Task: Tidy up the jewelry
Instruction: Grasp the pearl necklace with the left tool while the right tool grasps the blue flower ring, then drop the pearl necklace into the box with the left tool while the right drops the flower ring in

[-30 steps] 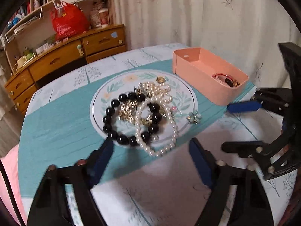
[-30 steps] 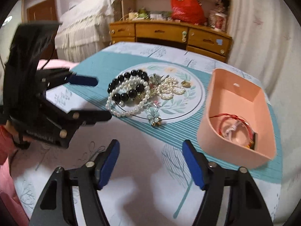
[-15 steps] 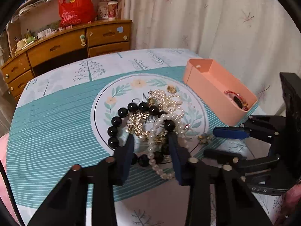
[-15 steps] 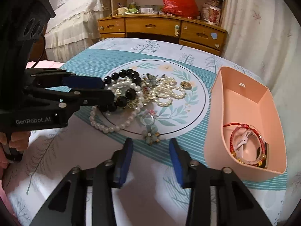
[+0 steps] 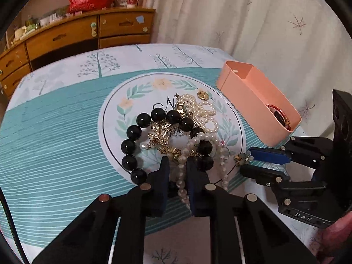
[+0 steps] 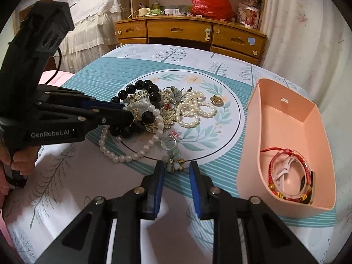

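Note:
A jewelry pile lies on the round printed medallion of the tablecloth (image 5: 140,92): a black bead bracelet (image 5: 132,132), a white pearl strand (image 5: 182,165), gold chains (image 5: 162,136) and a smaller pearl bracelet (image 6: 193,110). My left gripper (image 5: 177,167) has closed around the pearl strand and the black beads at the pile's near edge; it also shows in the right wrist view (image 6: 123,115). My right gripper (image 6: 176,167) is narrowly open, its fingertips either side of a small flower brooch (image 6: 173,165). A pink box (image 6: 286,136) at the right holds a red cord bracelet (image 6: 286,176).
A silver ring (image 6: 168,143) lies near the brooch. A gold pendant (image 6: 216,100) lies at the pile's far side. A wooden dresser (image 6: 189,33) with a red bag (image 6: 209,0) stands behind the table. A curtain (image 5: 242,22) hangs at the right.
Both grippers have moved forward to the jewelry and narrowed from wide open. The left has closed around the pearl strand and black beads; the right has reached the flower brooch.

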Available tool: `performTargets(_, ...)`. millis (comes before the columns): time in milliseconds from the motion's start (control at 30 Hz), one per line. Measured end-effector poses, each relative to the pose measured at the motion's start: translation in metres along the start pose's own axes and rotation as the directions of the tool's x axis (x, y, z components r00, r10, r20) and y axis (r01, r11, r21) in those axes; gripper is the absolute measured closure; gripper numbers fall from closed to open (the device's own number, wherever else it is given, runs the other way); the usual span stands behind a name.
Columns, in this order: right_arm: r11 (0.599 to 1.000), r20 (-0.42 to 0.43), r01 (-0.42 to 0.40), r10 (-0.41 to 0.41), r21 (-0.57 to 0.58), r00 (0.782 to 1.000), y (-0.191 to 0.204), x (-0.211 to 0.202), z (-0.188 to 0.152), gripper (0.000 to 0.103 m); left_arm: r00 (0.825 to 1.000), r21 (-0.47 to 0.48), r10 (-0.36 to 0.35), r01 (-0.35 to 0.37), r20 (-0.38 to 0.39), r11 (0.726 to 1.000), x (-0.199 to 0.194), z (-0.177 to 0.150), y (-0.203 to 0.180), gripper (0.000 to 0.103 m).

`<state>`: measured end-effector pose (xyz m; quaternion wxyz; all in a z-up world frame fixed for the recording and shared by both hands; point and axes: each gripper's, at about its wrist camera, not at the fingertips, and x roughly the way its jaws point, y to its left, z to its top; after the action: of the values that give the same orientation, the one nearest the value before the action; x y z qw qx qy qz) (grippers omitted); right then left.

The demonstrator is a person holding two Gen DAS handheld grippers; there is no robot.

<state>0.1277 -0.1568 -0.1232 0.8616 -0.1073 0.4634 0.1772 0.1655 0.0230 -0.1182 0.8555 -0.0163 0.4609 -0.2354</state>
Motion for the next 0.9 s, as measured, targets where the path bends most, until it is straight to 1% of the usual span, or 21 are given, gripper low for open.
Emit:
performTargets(67,1.0,-0.004,0.003,-0.003,0.003,1.0,0.0,0.0,0.001,0.082,0.999,-0.042,-0.028,0.027,-0.016,0.999,0.001,0.001,0.003,0.097)
performTargets(133,1.0,-0.004,-0.001,0.001,0.011,1.0,-0.002,0.001,0.001,0.089,1.0,-0.056,-0.009,0.008,-0.024,0.998,0.0,0.001,0.003,0.098)
performTargets(200,0.999,-0.002,-0.024,0.024,0.03,1.0,-0.005,0.0,0.002,0.09,0.999,-0.05,0.032,-0.033,-0.029,0.998,-0.002,0.001,0.0,0.098)
performTargets(267,0.997,-0.001,-0.047,0.047,0.056,0.999,-0.01,-0.001,0.002,0.09,0.998,-0.05,0.046,-0.048,-0.04,0.998,-0.008,0.001,-0.004,0.098)
performTargets(367,0.993,0.016,-0.083,0.082,0.081,0.997,-0.015,-0.008,0.003,0.09,0.999,-0.054,0.023,-0.025,-0.028,0.998,-0.026,0.003,-0.013,0.098)
performTargets(500,0.979,0.066,-0.173,0.166,0.106,0.984,-0.017,-0.027,0.005,0.09,1.0,-0.049,0.01,-0.01,-0.004,0.999,-0.055,0.01,-0.03,0.098)
performTargets(567,0.976,0.091,-0.193,0.184,0.105,0.979,-0.017,-0.038,0.008,0.09,1.0,-0.062,-0.004,0.004,-0.002,0.998,-0.068,0.016,-0.038,0.098)
performTargets(633,0.975,0.118,-0.199,0.187,0.101,0.975,-0.018,-0.052,0.01,0.09,0.999,-0.095,-0.031,0.029,-0.017,0.995,-0.077,0.022,-0.044,0.098)
performTargets(733,0.975,0.159,-0.198,0.181,0.098,0.971,-0.022,-0.076,0.013,0.09,0.995,-0.127,-0.096,0.095,-0.002,0.987,-0.086,0.033,-0.054,0.098)
performTargets(767,0.978,0.165,-0.183,0.165,0.101,0.972,-0.025,-0.084,0.015,0.09,0.995,-0.123,-0.101,0.101,0.005,0.987,-0.089,0.036,-0.058,0.098)
performTargets(833,0.981,0.189,-0.13,0.103,0.141,0.977,-0.038,-0.097,0.021,0.09,0.993,-0.103,-0.111,0.114,0.03,0.988,-0.093,0.045,-0.071,0.098)
performTargets(900,0.976,0.21,-0.113,0.073,0.188,0.975,-0.053,-0.107,0.025,0.09,0.991,-0.082,-0.122,0.127,0.061,0.989,-0.096,0.057,-0.086,0.098)
